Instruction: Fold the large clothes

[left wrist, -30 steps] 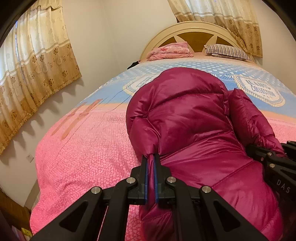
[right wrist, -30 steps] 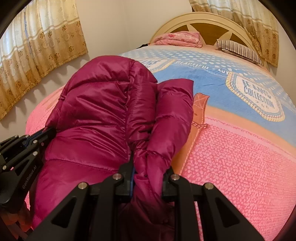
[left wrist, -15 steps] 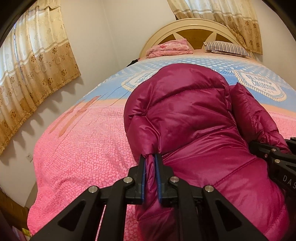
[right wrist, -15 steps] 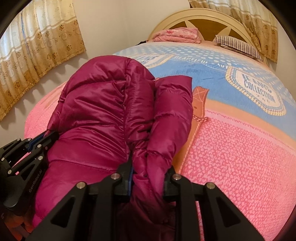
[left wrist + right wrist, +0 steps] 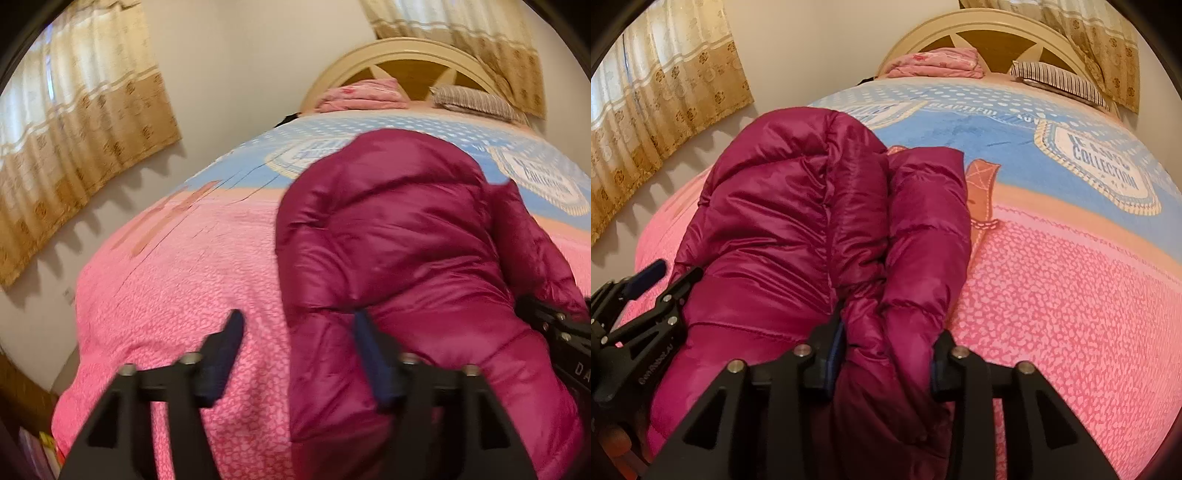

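A large magenta puffer jacket [image 5: 399,236] lies lengthwise on the bed, also in the right wrist view [image 5: 783,221]. My left gripper [image 5: 295,336] is open, its jaws wide apart over the jacket's near left edge and the pink blanket, holding nothing. It shows at the left of the right wrist view [image 5: 670,273]. My right gripper [image 5: 886,339] has its jaws apart around the bunched right sleeve [image 5: 923,236], the fabric still lying between them. It shows at the right edge of the left wrist view [image 5: 554,328].
The bed has a pink and blue blanket [image 5: 1071,295]. A folded pink quilt [image 5: 934,62] and a striped pillow [image 5: 1060,81] lie by the cream headboard [image 5: 979,26]. A curtained wall [image 5: 74,147] runs along the left side.
My left gripper has opened wide and let go of the jacket's left edge. My right gripper has opened too, its jaws now looser around the sleeve. The jacket has settled on the bed.
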Tool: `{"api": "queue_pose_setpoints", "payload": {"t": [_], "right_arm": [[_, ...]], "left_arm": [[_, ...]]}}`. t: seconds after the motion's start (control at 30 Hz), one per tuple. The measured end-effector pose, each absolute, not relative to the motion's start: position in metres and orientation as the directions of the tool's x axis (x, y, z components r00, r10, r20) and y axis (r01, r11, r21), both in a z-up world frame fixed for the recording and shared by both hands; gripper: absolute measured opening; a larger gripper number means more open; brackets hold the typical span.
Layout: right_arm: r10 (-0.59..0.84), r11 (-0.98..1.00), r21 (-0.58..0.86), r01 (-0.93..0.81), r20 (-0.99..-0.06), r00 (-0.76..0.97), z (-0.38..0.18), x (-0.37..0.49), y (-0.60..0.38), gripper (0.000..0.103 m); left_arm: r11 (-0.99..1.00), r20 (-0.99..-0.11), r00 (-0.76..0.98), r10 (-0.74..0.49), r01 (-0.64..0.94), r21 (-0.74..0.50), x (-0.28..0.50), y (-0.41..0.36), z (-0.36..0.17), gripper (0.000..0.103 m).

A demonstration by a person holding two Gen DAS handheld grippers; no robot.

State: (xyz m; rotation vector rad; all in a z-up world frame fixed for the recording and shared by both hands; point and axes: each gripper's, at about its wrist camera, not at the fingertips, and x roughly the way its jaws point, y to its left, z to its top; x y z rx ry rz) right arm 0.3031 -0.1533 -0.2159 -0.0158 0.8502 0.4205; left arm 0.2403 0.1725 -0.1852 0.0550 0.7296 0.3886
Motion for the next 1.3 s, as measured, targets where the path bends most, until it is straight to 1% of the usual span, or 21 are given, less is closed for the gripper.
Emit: {"api": "queue_pose_setpoints", "payload": {"t": [0.07,0.13,0.2,0.27,0.37,0.43,0.47,0.6,0.67,0.9,1.3], "right_arm": [[0.356,0.918,0.156,-0.365,-0.73,0.584,-0.213,0.301,-0.155,0.041],[0.349,0.921,0.148,-0.36,-0.723,0.596,-0.205,0.296,-0.156,0.048],[0.357,0.919,0.147,-0.366,-0.709,0.609,-0.193,0.287,-0.159,0.064],[0.356,0.919,0.136,-0.371,-0.69,0.629,-0.182,0.275,-0.162,0.071],[0.341,0.923,0.107,-0.37,-0.673,0.656,-0.166,0.255,-0.166,0.071],[0.341,0.924,0.103,-0.368,-0.656,0.673,-0.153,0.238,-0.172,0.071],[0.341,0.925,0.1,-0.366,-0.641,0.688,-0.145,0.228,-0.175,0.071],[0.339,0.929,0.087,-0.359,-0.585,0.737,-0.118,0.196,-0.184,0.077],[0.343,0.929,0.082,-0.36,-0.555,0.758,-0.103,0.182,-0.184,0.077],[0.348,0.926,0.049,-0.375,-0.499,0.794,-0.078,0.161,-0.175,0.078],[0.354,0.922,0.033,-0.386,-0.479,0.803,-0.073,0.152,-0.178,0.079]], "left_arm": [[0.932,-0.653,0.673,0.348,-0.326,0.161,0.237,0.177,-0.18,0.071],[0.932,-0.644,0.679,0.352,-0.316,0.177,0.229,0.176,-0.171,0.071],[0.932,-0.625,0.695,0.357,-0.31,0.187,0.219,0.174,-0.16,0.071],[0.938,-0.604,0.72,0.342,-0.304,0.169,0.204,0.172,-0.143,0.072],[0.944,-0.561,0.762,0.324,-0.297,0.141,0.176,0.169,-0.113,0.072],[0.944,-0.522,0.788,0.327,-0.3,0.138,0.156,0.167,-0.094,0.078],[0.943,-0.506,0.797,0.33,-0.303,0.138,0.147,0.165,-0.088,0.079],[0.944,-0.448,0.833,0.326,-0.31,0.11,0.114,0.166,-0.058,0.081],[0.947,-0.424,0.848,0.317,-0.308,0.093,0.099,0.168,-0.047,0.083],[0.95,-0.386,0.87,0.306,-0.305,0.066,0.082,0.166,-0.029,0.085],[0.949,-0.387,0.87,0.307,-0.311,0.053,0.08,0.168,-0.025,0.085]]}}
